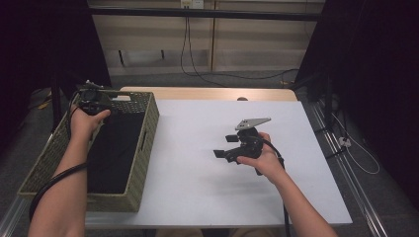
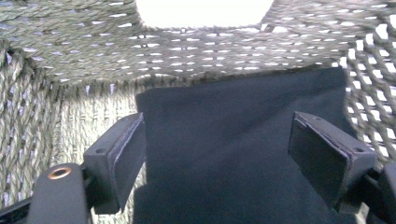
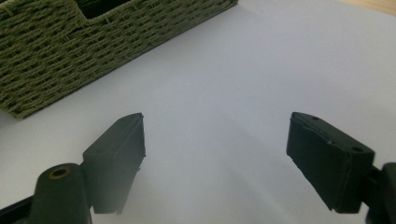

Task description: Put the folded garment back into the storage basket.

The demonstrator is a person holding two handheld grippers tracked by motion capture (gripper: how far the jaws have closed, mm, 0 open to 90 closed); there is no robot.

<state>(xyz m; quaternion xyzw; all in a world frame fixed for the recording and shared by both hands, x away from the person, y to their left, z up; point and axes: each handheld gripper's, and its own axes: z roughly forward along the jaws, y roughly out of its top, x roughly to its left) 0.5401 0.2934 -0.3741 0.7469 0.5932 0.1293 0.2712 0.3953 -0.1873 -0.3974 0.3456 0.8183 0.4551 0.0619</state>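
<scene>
The dark cloth [image 2: 243, 154] lies flat in the bottom of the woven basket [image 1: 146, 129], which sits on the left side of the white desk [image 1: 207, 168]. The cloth looks soft, thin and light. It would bend and droop when lifted, not stay stiff. It will not break, but it could slip out of a loose pinch. A good place to grab looks like the far edge or a corner near the basket wall, where a fold can be pinched.

The left claw [image 2: 217, 144] hangs just above the cloth with its jaws wide apart, holding nothing. The right claw [image 3: 215, 154] waits over the bare desk, well away from the basket, its jaws also wide apart and empty.
</scene>
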